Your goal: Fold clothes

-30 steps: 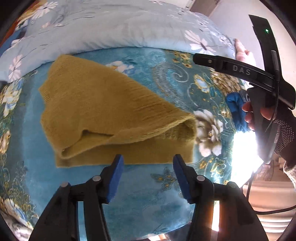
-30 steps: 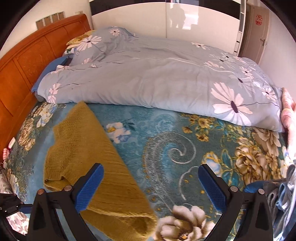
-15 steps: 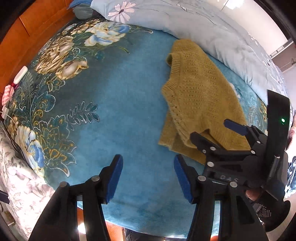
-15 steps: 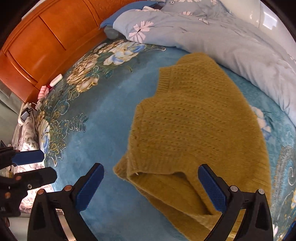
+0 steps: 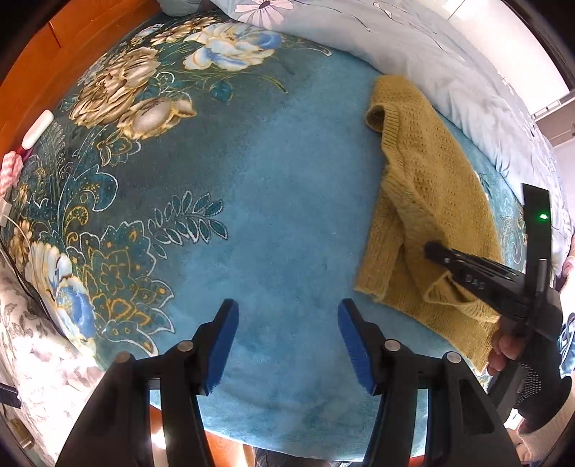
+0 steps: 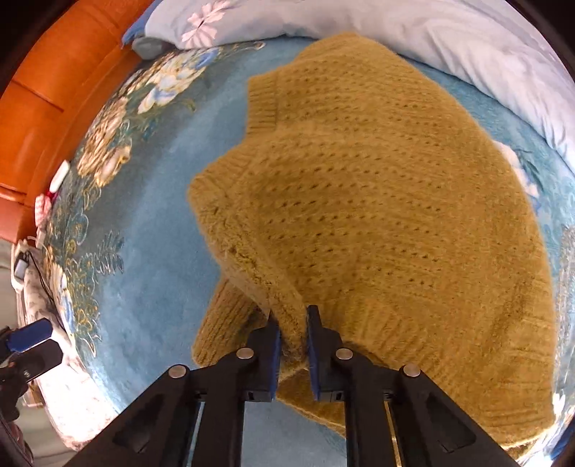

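Note:
A mustard-yellow knitted sweater (image 6: 377, 201) lies partly folded on the blue floral blanket (image 5: 251, 201). My right gripper (image 6: 293, 323) is shut on the sweater's near folded edge, and the knit bunches up between its blue pads. In the left wrist view the sweater (image 5: 424, 201) lies at the right, with the right gripper's body (image 5: 478, 280) reaching into its lower edge. My left gripper (image 5: 287, 323) is open over bare blanket, well left of the sweater, with nothing between its fingers.
A light blue flowered duvet (image 6: 413, 32) is heaped along the far side. The orange wooden headboard (image 6: 54, 89) rises at the left. Small items (image 5: 25, 143) and cables lie by the bed's left edge. A person's hand (image 5: 510, 348) holds the right gripper.
Both grippers swung left toward the headboard end. The right gripper moved down onto the sweater's near edge and went from wide open to shut on it. The left gripper stayed open.

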`<state>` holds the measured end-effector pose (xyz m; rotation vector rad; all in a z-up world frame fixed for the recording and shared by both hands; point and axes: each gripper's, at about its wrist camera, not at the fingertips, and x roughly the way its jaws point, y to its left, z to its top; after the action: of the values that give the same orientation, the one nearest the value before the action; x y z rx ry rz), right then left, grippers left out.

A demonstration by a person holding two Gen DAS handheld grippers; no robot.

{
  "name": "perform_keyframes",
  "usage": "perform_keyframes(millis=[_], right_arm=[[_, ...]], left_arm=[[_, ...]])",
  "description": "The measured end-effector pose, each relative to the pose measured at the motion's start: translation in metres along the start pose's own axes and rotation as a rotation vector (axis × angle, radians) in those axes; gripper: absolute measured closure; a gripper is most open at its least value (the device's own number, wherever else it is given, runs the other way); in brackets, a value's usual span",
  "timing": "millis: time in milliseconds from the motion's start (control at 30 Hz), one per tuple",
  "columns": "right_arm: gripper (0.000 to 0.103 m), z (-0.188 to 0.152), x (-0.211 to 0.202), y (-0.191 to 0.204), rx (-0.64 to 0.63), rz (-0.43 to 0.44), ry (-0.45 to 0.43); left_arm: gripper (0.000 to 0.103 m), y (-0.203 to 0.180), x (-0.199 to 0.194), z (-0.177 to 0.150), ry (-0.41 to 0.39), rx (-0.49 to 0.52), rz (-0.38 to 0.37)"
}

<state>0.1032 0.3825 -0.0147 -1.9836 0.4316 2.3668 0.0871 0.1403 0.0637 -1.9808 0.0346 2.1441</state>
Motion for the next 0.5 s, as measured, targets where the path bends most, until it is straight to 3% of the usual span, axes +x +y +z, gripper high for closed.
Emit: perform_keyframes(millis=[167, 333, 500], right_arm=[[0.091, 0.002, -0.05, -0.061, 0.14, -0.04, -0.088], [0.091, -0.001, -0.114, -0.157, 0.284, -0.206, -0.184], [0.091, 0.007, -0.151, -0.228, 0.331, -0.372, -0.222]], left_arm=[[0.044, -0.013, 0.005, 0.026, -0.029, 0.081, -0.015], [0.044, -0.06, 0.019, 0.059, -0.059, 0.255, -0.008], [0.044, -0.132, 0.029, 0.092, -0.108, 0.49, 0.001]])
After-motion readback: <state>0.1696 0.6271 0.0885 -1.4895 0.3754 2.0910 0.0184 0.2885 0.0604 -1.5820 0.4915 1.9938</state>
